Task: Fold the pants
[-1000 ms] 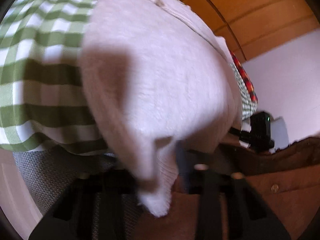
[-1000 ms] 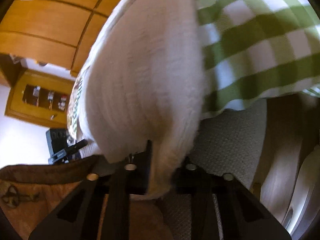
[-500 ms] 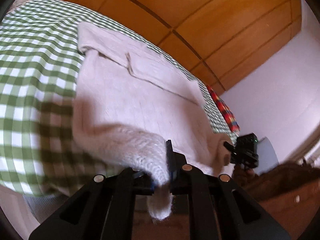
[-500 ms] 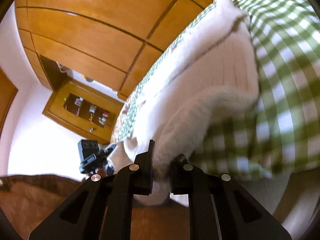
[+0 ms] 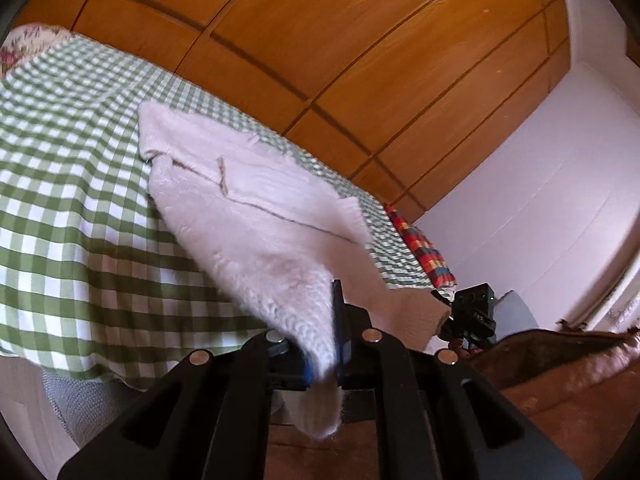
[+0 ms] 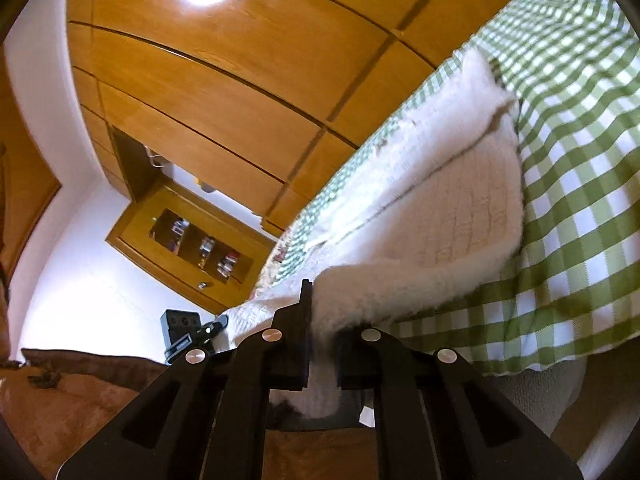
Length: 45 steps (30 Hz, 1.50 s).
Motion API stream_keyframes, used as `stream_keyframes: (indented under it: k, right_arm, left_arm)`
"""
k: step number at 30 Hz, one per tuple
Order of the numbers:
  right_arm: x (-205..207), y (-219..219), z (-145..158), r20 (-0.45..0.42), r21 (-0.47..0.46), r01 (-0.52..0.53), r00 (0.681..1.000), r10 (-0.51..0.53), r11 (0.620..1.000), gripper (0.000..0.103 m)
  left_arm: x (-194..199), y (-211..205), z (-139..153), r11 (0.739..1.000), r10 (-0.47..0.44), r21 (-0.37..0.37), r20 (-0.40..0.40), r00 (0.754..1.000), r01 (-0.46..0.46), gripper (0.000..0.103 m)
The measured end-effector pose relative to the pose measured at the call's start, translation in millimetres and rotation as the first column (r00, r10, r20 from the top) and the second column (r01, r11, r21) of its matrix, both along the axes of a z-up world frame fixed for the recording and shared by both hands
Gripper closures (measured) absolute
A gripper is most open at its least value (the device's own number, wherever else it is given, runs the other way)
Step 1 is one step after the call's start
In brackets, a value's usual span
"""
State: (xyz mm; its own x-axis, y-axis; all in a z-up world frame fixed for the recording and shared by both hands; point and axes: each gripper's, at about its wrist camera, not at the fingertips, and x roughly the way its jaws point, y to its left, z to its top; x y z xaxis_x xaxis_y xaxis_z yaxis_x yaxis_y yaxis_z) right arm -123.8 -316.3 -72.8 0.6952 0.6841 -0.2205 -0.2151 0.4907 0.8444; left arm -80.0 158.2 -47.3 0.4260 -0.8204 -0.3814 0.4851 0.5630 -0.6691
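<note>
Both grippers have their jaws clenched on the fluffy white pants (image 5: 256, 216), each pinching a near corner of the fabric. In the left gripper (image 5: 326, 344) a tuft of the knit hangs down behind the jaws; ahead of them the cloth rises off the green checked bed cover (image 5: 72, 208) and stretches away along the bed. The right gripper (image 6: 322, 344) pinches the other corner the same way, the pants (image 6: 448, 216) running forward and to the right of its jaws. Wooden wardrobe doors (image 6: 224, 64) stand beyond the bed. A brown garment (image 5: 560, 384) lies below the jaws.
</note>
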Motion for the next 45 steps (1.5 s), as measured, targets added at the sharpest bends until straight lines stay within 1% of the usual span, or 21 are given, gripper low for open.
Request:
stream_keyframes:
  k: [2, 6, 11, 14, 19, 22, 25, 27, 28, 29, 31, 33, 35, 36, 39, 41, 45]
  right_arm:
    - [-8, -3, 5, 0.029, 0.004, 0.003, 1.000, -0.003, 1.000, 0.095]
    - [-20, -1, 15, 0.080, 0.000, 0.003, 0.997, -0.003, 1.000, 0.096]
    - [-31, -6, 21, 0.106, 0.018, 0.013, 0.994, -0.015, 1.000, 0.096]
    - [-35, -9, 22, 0.118, 0.025, 0.021, 0.993, -0.024, 0.999, 0.096]
    - [-47, -11, 31, 0.146, 0.044, 0.015, 0.989, -0.021, 0.999, 0.096]
    - [-61, -14, 35, 0.173, 0.082, -0.003, 0.985, -0.012, 0.997, 0.096]
    - [-75, -19, 35, 0.195, 0.146, -0.020, 0.981, -0.009, 0.989, 0.096]
    - [-78, -22, 33, 0.193, 0.173, -0.022, 0.981, -0.012, 0.985, 0.096]
    - [-77, -23, 32, 0.189, 0.181, -0.021, 0.982, -0.014, 0.983, 0.096]
    - [-73, -24, 29, 0.182, 0.188, -0.019, 0.983, -0.016, 0.982, 0.096]
    - [-59, -25, 22, 0.160, 0.215, -0.019, 0.987, -0.016, 0.976, 0.096]
    - [-40, -26, 18, 0.130, 0.212, -0.014, 0.991, -0.014, 0.977, 0.096]
    - [-20, -29, 16, 0.117, 0.219, -0.006, 0.993, -0.020, 0.976, 0.096]
    - [-4, -32, 13, 0.099, 0.232, 0.012, 0.994, -0.036, 0.973, 0.096]
    - [33, -43, 2, 0.037, 0.290, 0.067, 0.996, -0.081, 0.955, 0.096]
    - [60, -49, -8, -0.014, 0.296, 0.104, 0.994, -0.105, 0.950, 0.096]
    - [100, -59, -20, -0.066, 0.289, 0.128, 0.991, -0.114, 0.949, 0.096]
  left_arm:
    - [-9, 5, 6, 1.000, 0.008, -0.018, 0.019, 1.000, -0.008, 0.097]
    - [-17, 13, 12, 0.998, 0.030, -0.055, 0.027, 0.999, -0.028, 0.097]
    - [-26, 16, 17, 0.995, 0.030, -0.091, 0.037, 0.999, -0.027, 0.098]
    - [-33, 19, 21, 0.994, 0.035, -0.101, 0.049, 0.998, -0.030, 0.098]
    - [-40, 25, 25, 0.990, 0.044, -0.137, 0.047, 0.998, -0.037, 0.098]
    - [-53, 35, 31, 0.985, 0.045, -0.169, 0.048, 0.998, -0.036, 0.098]
    - [-66, 45, 36, 0.974, 0.027, -0.225, 0.047, 0.999, -0.016, 0.097]
    - [-68, 50, 34, 0.968, 0.024, -0.249, 0.023, 0.999, -0.018, 0.097]
    - [-66, 52, 31, 0.968, 0.032, -0.249, 0.006, 0.999, -0.029, 0.097]
    - [-62, 52, 27, 0.968, 0.035, -0.250, -0.013, 0.999, -0.037, 0.097]
    - [-49, 53, 17, 0.960, 0.042, -0.275, -0.064, 0.997, -0.058, 0.097]
    - [-31, 52, 7, 0.956, 0.063, -0.278, -0.116, 0.991, -0.093, 0.097]
    - [-14, 51, -1, 0.950, 0.072, -0.293, -0.130, 0.989, -0.108, 0.097]
    - [-2, 50, -4, 0.947, 0.082, -0.297, -0.129, 0.988, -0.118, 0.097]
    - [28, 42, -11, 0.955, 0.108, -0.264, -0.122, 0.987, -0.137, 0.097]
    - [52, 36, -16, 0.957, 0.124, -0.246, -0.141, 0.982, -0.156, 0.097]
    - [95, 28, -22, 0.964, 0.148, -0.198, -0.162, 0.976, -0.179, 0.097]
